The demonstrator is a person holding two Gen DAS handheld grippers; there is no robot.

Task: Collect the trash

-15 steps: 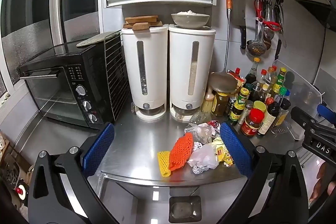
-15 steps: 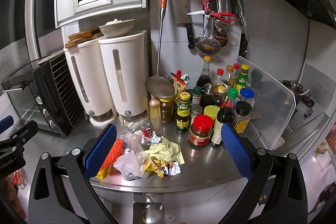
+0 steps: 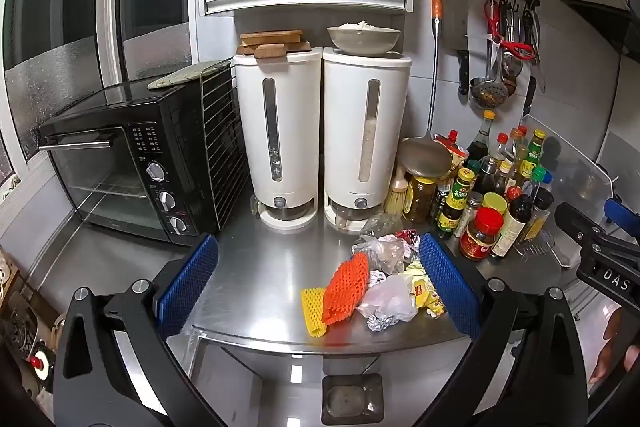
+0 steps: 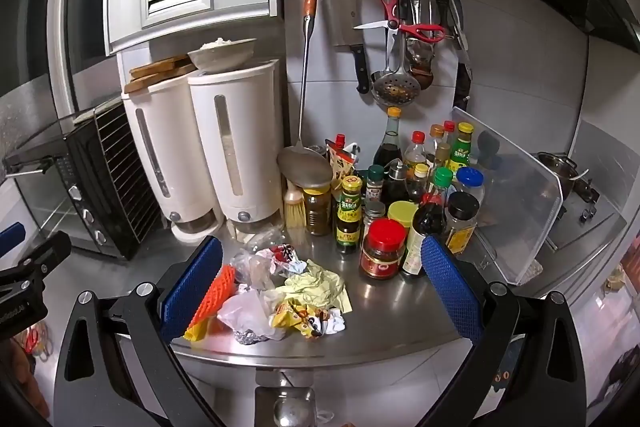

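Observation:
A heap of trash lies near the front edge of the steel counter (image 3: 256, 267): an orange foam net (image 3: 346, 287), a yellow foam net (image 3: 313, 311), clear plastic bags (image 3: 390, 297), crumpled foil (image 3: 380, 323) and yellow wrappers (image 3: 424, 293). In the right wrist view the same heap shows crumpled yellow paper (image 4: 316, 285), snack wrappers (image 4: 300, 315) and the orange net (image 4: 214, 291). My left gripper (image 3: 316, 287) stands open, held back from the counter with nothing between its blue pads. The right gripper (image 4: 320, 287) is open too, with nothing in it, and also short of the heap.
Two white dispensers (image 3: 320, 135) and a black toaster oven (image 3: 136, 163) stand at the back left. A crowd of sauce bottles and jars (image 4: 404, 203) fills the back right, beside a clear splash guard (image 4: 508, 195). Utensils (image 4: 400, 39) hang on the wall rail.

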